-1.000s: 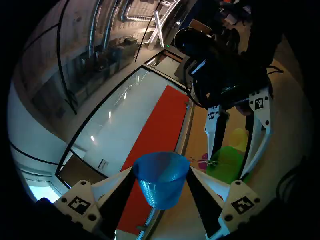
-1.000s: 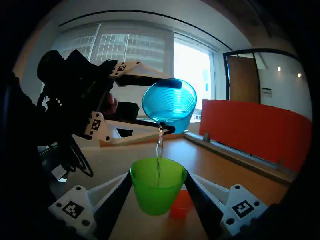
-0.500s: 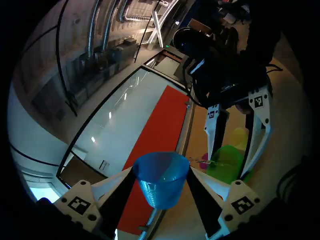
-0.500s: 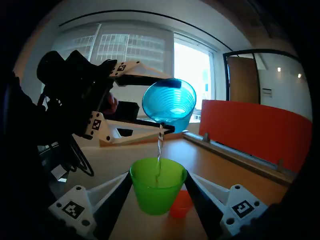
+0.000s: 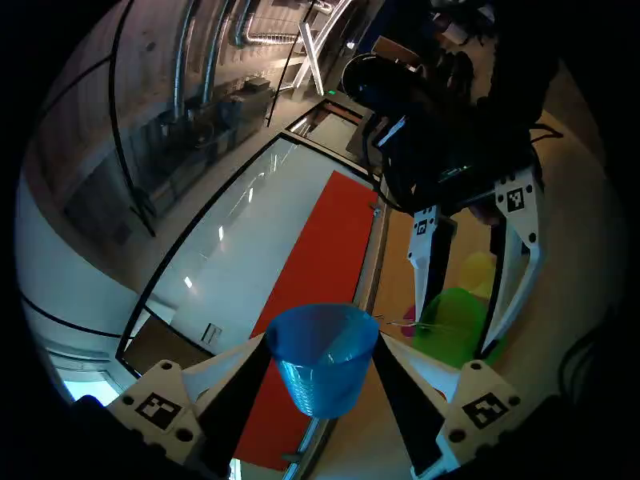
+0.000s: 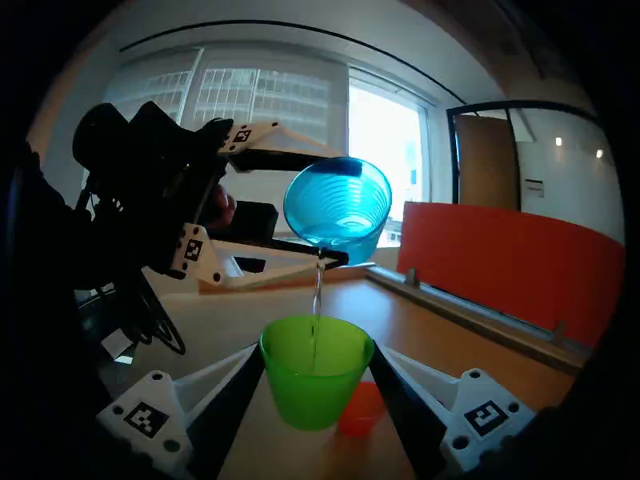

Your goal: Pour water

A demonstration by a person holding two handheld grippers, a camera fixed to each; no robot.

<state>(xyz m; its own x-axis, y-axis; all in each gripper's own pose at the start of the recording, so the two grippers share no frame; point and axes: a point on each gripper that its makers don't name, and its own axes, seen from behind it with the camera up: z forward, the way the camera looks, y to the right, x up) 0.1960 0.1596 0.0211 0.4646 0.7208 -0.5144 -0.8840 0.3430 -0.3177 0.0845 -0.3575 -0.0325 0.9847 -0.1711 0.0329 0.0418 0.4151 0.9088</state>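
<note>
— While left gripper (image 5: 320,356) pinches the blue cup (image 5: 322,384) and right gripper (image 6: 316,364) pinches the green cup (image 6: 314,392), what's changed for us?
— Little. Blue cup keeps its tilt above the green one. The water stream (image 6: 318,284) runs thinner and straighter than half a second ago. We judge the pour is near its end.
— Blind spots?
— We can't read the green cup's fill level or what's left in the blue. Orange cup (image 6: 362,404) sits half hidden behind the green, on the table (image 6: 448,316).
</note>
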